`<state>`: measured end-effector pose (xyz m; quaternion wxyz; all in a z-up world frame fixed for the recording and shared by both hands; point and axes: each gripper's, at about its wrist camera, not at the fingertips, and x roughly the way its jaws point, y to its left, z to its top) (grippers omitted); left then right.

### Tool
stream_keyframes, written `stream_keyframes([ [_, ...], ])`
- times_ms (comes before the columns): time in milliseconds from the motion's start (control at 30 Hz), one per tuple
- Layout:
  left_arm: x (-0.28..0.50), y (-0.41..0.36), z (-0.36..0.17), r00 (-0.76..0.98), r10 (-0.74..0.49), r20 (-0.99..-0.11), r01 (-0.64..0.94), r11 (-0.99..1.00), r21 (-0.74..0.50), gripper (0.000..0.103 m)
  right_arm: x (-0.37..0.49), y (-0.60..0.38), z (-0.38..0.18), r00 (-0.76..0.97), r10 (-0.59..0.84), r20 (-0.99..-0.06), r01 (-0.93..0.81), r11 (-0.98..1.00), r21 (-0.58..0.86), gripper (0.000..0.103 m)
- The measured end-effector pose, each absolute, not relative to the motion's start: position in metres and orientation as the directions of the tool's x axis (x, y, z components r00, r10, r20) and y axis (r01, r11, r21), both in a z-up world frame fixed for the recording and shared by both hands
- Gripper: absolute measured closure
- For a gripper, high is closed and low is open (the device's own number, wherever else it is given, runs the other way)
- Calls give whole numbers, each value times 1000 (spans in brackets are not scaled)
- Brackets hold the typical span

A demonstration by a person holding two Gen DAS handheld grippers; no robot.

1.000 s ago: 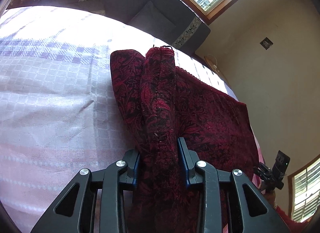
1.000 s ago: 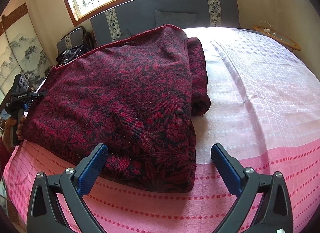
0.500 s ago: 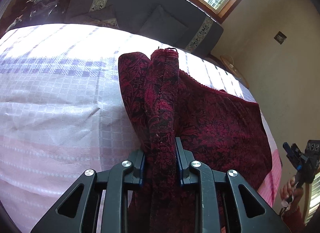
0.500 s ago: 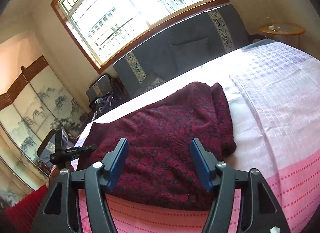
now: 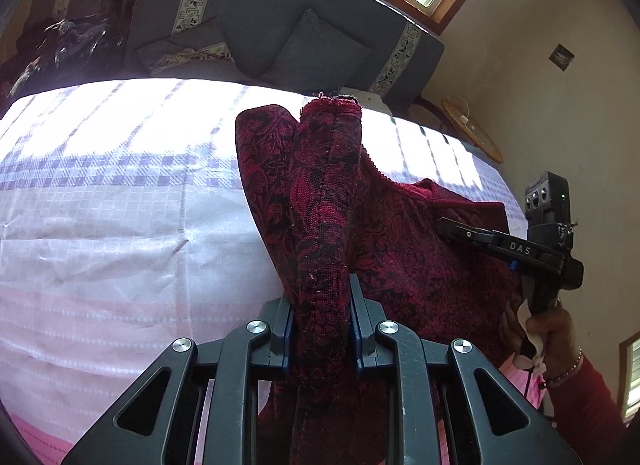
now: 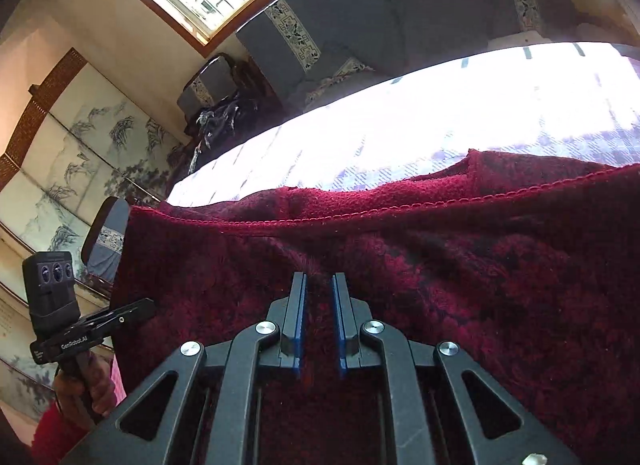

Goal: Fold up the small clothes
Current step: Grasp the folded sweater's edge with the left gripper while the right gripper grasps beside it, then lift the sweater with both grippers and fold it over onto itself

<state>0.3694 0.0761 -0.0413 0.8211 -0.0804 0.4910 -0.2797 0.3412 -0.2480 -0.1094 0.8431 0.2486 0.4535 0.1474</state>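
Note:
A dark red cloth with a black floral pattern (image 5: pixel 420 265) lies on the bed, partly folded. My left gripper (image 5: pixel 322 285) is shut on a thick bunched fold of the cloth that rises ahead of the fingers. My right gripper (image 6: pixel 319 285) is shut on the cloth's fuzzy red edge (image 6: pixel 440 265), its blue pads pinching a thin layer. The right gripper also shows at the right in the left wrist view (image 5: pixel 500 245), and the left gripper shows at the left in the right wrist view (image 6: pixel 92 325).
The bed has a white, lilac and pink checked cover (image 5: pixel 120 245). A grey headboard with cushions (image 5: pixel 300 37) stands behind it under a window. A round wooden side table (image 5: pixel 472 129) is at the far right. A painted screen (image 6: pixel 72 169) and dark bags (image 6: pixel 224 113) stand at the left.
My right gripper has moved in from open above the bed and shut on the cloth's edge. My left gripper has kept its hold on the fold and lifted it a little.

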Motion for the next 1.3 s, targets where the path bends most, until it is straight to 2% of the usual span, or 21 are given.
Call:
stream_keyframes([
  [133, 366, 59, -18, 317, -565, -762, 390, 810, -438, 81, 362, -251, -136, 495, 498, -712, 49, 802, 595, 103],
  [367, 363, 7, 19, 227, -642, -732, 381, 751, -540, 81, 368, -272, -154, 468, 604, -645, 102, 688, 718, 103],
  [467, 361, -20, 30, 198, -672, -714, 366, 726, -582, 81, 362, -283, -153, 500, 645, -578, 96, 622, 777, 103],
  [533, 360, -36, 35, 190, -686, -703, 358, 715, -601, 81, 349, -301, -148, 556, 652, -516, 87, 571, 816, 94],
  [700, 359, -83, 32, 144, -736, -661, 324, 667, -671, 81, 297, -339, -122, 635, 640, -432, 14, 549, 836, 92],
  [933, 353, -161, 10, 83, -809, -582, 322, 574, -753, 81, 234, -392, -123, 664, 620, -417, 17, 546, 838, 86],
  [1133, 349, -191, -28, 21, -910, -415, 263, 405, -875, 70, 200, -434, -142, 691, 624, -364, 45, 466, 884, 83],
  [1200, 347, -190, -29, 8, -923, -385, 279, 372, -885, 66, 194, -440, -142, 696, 623, -358, 35, 468, 883, 75],
  [1267, 347, -190, -25, -38, -959, -282, 271, 262, -926, 65, 189, -447, -143, 701, 633, -328, 14, 447, 894, 68],
  [1300, 348, -189, -20, -39, -963, -268, 280, 247, -928, 65, 188, -450, -145, 705, 639, -307, 7, 427, 904, 65],
])
